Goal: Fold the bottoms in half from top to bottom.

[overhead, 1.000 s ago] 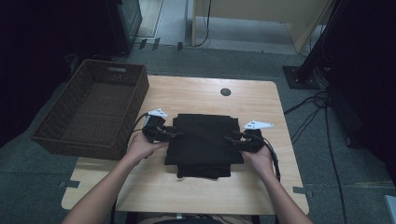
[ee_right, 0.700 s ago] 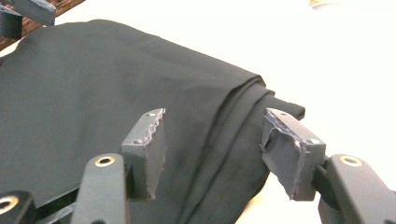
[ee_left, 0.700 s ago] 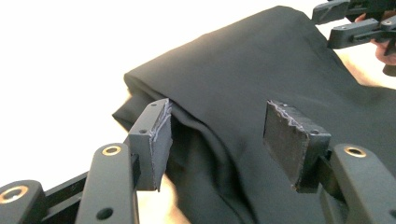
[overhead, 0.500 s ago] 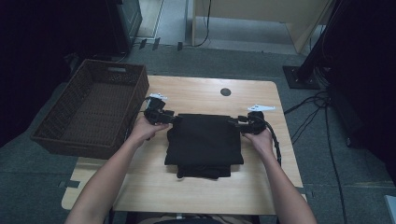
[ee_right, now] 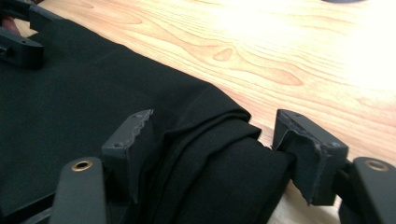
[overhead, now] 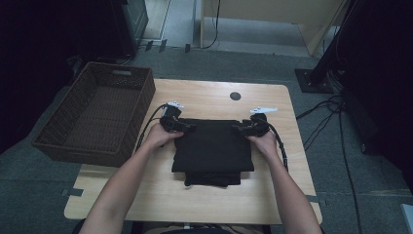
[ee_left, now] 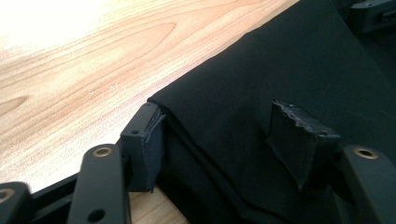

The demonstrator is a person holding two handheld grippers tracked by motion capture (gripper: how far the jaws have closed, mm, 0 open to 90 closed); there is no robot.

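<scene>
A folded black cloth (overhead: 212,146) lies in the middle of the wooden table (overhead: 204,100). My left gripper (overhead: 187,127) is at the cloth's far left corner. Its jaws (ee_left: 217,116) are open and have just been closing a little, with the cloth's corner (ee_left: 280,56) between them. My right gripper (overhead: 239,128) is at the far right corner. Its jaws (ee_right: 215,121) are open after widening, and they straddle the thick folded edge (ee_right: 224,154). In each gripper view the other gripper shows dimly across the cloth.
A brown wicker basket (overhead: 97,112) stands on the table's left side, close to my left hand. A dark round hole (overhead: 235,96) sits near the table's far edge. Cables (overhead: 336,109) lie on the floor to the right.
Both hands have slid from the cloth's side edges toward the far edge and now sit at its far corners. The cloth's outline looks the same.
</scene>
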